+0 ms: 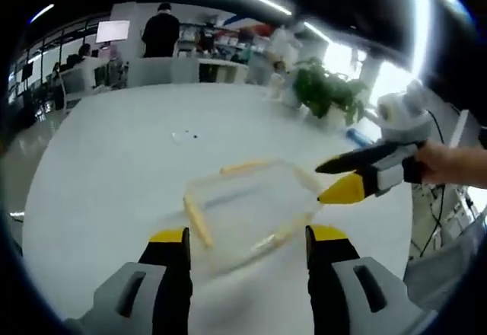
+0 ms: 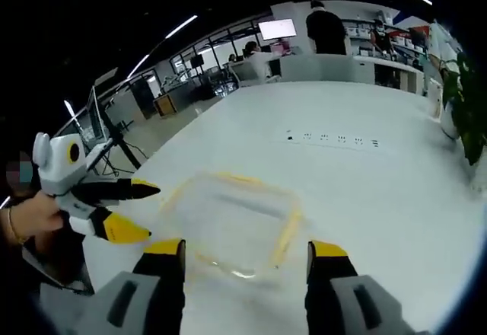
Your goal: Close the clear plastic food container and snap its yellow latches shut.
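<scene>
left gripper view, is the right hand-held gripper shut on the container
No, the right hand-held gripper is open, its yellow tip near the container corner.

Open white table [image 1: 114, 167] surrounds the clear container [image 1: 247, 209]; the right gripper [image 1: 331, 179] crowds one corner, and a potted plant [image 1: 327, 91] stands well beyond.

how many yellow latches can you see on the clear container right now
4. In the left gripper view, the container shows a far-edge latch, a left-edge latch, a near-edge latch and a right-edge latch by the right gripper. Motion blur may hide more.
</scene>
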The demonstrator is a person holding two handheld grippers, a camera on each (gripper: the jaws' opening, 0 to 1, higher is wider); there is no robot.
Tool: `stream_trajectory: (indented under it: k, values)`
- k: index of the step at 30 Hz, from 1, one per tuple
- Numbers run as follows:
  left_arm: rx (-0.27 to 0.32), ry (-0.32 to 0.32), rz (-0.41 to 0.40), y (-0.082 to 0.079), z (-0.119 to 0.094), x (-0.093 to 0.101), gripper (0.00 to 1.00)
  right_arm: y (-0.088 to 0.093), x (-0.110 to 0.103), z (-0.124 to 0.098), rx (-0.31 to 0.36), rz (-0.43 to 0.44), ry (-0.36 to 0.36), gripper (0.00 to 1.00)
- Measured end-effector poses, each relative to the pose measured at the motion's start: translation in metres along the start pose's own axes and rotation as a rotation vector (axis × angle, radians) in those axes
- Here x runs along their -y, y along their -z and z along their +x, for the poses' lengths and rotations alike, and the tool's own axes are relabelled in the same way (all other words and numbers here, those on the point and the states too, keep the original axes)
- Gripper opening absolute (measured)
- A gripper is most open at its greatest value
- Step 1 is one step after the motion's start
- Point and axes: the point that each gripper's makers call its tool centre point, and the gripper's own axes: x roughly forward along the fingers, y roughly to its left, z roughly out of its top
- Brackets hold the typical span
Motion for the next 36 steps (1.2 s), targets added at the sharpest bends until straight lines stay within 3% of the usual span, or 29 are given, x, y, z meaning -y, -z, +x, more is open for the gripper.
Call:
stream_trajectory:
  k: [3, 11, 15, 27, 29, 36]
  values:
    - [-0.012, -0.033, 0.032, 0.005, -0.007, -0.002, 0.62, 0.003, -0.004, -0.008, 0.006, -0.007, -0.003, 0.65]
    - [0.0, -0.047, 0.027, 0.017, -0.028, 0.006, 0.66, 0.017, -0.015, -0.027, 0.014, -0.032, -0.021, 0.71]
    - [-0.013, -0.046, 0.064, 0.026, -0.04, 0.014, 0.64, 0.024, -0.019, -0.036, 0.012, -0.031, -0.023, 0.71]
    - [-0.009, -0.053, 0.047, 0.045, -0.061, 0.025, 0.66, 0.048, -0.025, -0.056, -0.004, -0.051, -0.027, 0.71]
    - [-0.017, -0.053, 0.073, 0.049, -0.065, 0.026, 0.67, 0.052, -0.026, -0.06, 0.004, -0.063, -0.028, 0.7]
    - [0.021, -0.124, 0.113, 0.053, -0.084, 0.022, 0.7, 0.064, -0.025, -0.076, 0.015, -0.049, -0.021, 0.71]
